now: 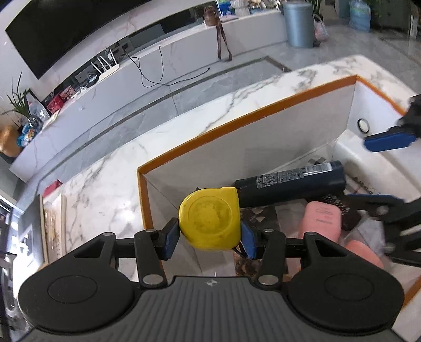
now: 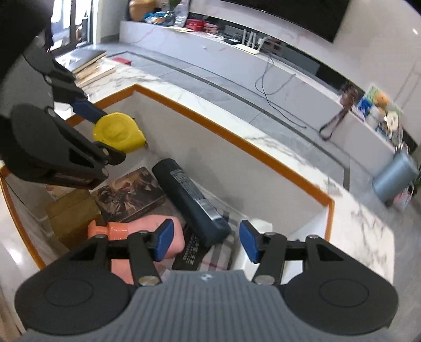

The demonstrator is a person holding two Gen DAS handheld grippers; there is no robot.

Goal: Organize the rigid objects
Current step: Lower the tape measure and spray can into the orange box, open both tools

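My left gripper is shut on a yellow tape measure, held above the near-left corner of a white box with an orange rim. The right wrist view shows the same tape measure at upper left, pinched between blue pads. In the box lie a dark blue bottle, a pink bottle, a printed flat box and a brown carton. My right gripper stands open over the box, nothing between its pads; its blue fingers show at the right in the left wrist view.
The box sits on a white marble table. Flat books lie at the table's far left. Beyond it are grey floor, a long white TV bench with a router and cables, and a grey bin.
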